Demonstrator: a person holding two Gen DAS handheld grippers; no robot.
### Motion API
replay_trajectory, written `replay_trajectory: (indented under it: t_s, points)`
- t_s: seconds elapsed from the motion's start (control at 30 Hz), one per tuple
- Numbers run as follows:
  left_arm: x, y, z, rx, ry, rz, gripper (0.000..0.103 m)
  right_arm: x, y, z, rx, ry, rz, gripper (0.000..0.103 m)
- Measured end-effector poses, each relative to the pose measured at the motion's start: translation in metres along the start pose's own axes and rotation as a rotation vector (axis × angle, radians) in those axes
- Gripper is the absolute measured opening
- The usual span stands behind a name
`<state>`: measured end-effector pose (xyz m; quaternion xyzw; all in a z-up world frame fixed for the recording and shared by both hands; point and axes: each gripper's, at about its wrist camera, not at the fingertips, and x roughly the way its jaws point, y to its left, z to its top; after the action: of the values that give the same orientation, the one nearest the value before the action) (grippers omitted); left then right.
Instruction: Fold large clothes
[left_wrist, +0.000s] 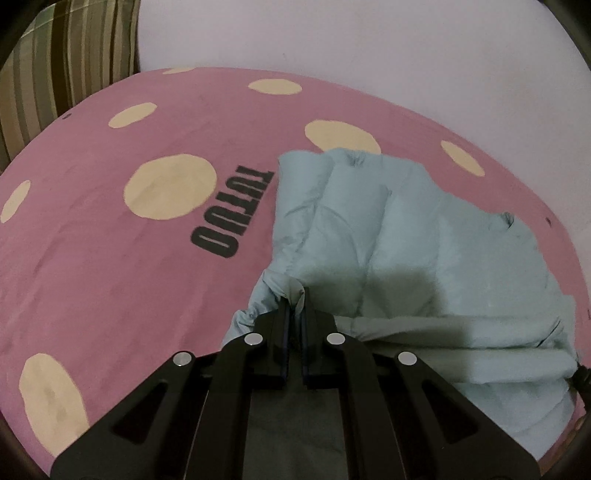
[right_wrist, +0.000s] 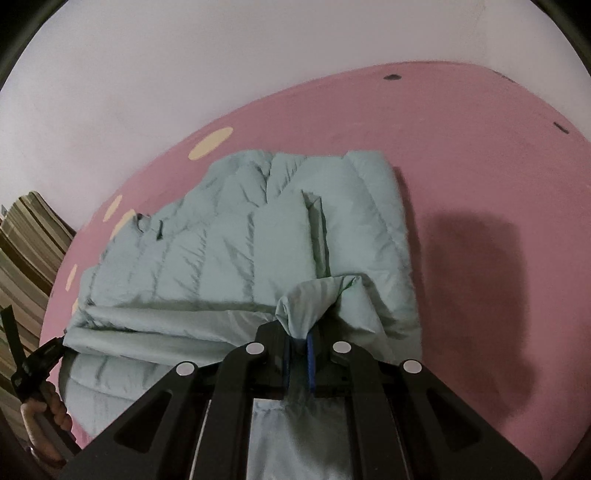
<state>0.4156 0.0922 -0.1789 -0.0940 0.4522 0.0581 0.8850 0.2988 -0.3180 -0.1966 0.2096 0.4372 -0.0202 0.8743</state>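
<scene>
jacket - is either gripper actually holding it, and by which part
Both are. The left gripper is shut on a bunched edge of the light blue puffer jacket; the right gripper pinches a gathered fold at its near edge.

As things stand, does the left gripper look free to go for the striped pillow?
Probably not yet: the left gripper is shut on the jacket, so it would have to let go first. The pink sheet toward the striped pillow looks unobstructed.
</scene>
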Motion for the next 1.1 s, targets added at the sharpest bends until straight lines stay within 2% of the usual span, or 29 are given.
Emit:
replay_trajectory:
  t_s: [0.1, 0.17, 0.23, 0.27, 0.3, 0.37, 0.43, 0.57, 0.77, 1.0, 1.1]
  points:
    - [-0.004, -0.005, -0.001, 0.036, -0.015, 0.015, 0.006, -0.003, 0.001, 0.000, 0.005, -0.007, 0.010, 0.008]
    - [-0.011, -0.006, 0.000, 0.045, -0.034, 0.009, 0.015, -0.009, 0.000, 0.001, 0.011, -0.009, 0.020, 0.008]
    - [-0.024, -0.007, 0.001, 0.054, -0.060, 0.003, 0.044, -0.020, -0.002, 0.002, 0.018, -0.019, 0.035, 0.015]
    - [-0.034, -0.008, 0.002, 0.055, -0.087, 0.002, 0.052, -0.024, -0.003, 0.004, 0.022, -0.025, 0.039, 0.024]
    - [-0.042, -0.008, 0.003, 0.056, -0.113, 0.003, 0.066, -0.033, -0.004, 0.003, 0.024, -0.040, 0.042, 0.035]
    - [-0.056, -0.009, 0.005, 0.064, -0.148, -0.009, 0.068, -0.047, -0.005, 0.005, 0.023, -0.072, 0.031, 0.050]
    - [-0.072, -0.009, 0.006, 0.080, -0.176, -0.025, 0.076, -0.060, -0.007, 0.005, 0.023, -0.097, 0.025, 0.053]
    - [-0.086, 0.003, -0.002, 0.107, -0.190, -0.027, 0.079, -0.078, -0.012, 0.001, 0.000, -0.104, 0.023, 0.054]
    - [-0.064, 0.031, -0.015, 0.104, -0.099, 0.013, 0.078, -0.074, -0.011, -0.003, -0.063, -0.078, 0.005, 0.054]
    - [-0.037, 0.020, 0.004, 0.164, -0.082, 0.007, 0.078, -0.041, -0.002, 0.019, -0.125, -0.056, -0.007, 0.054]
    - [-0.019, 0.011, 0.010, 0.205, -0.044, -0.010, 0.078, -0.026, 0.000, 0.025, -0.139, -0.038, -0.005, 0.054]
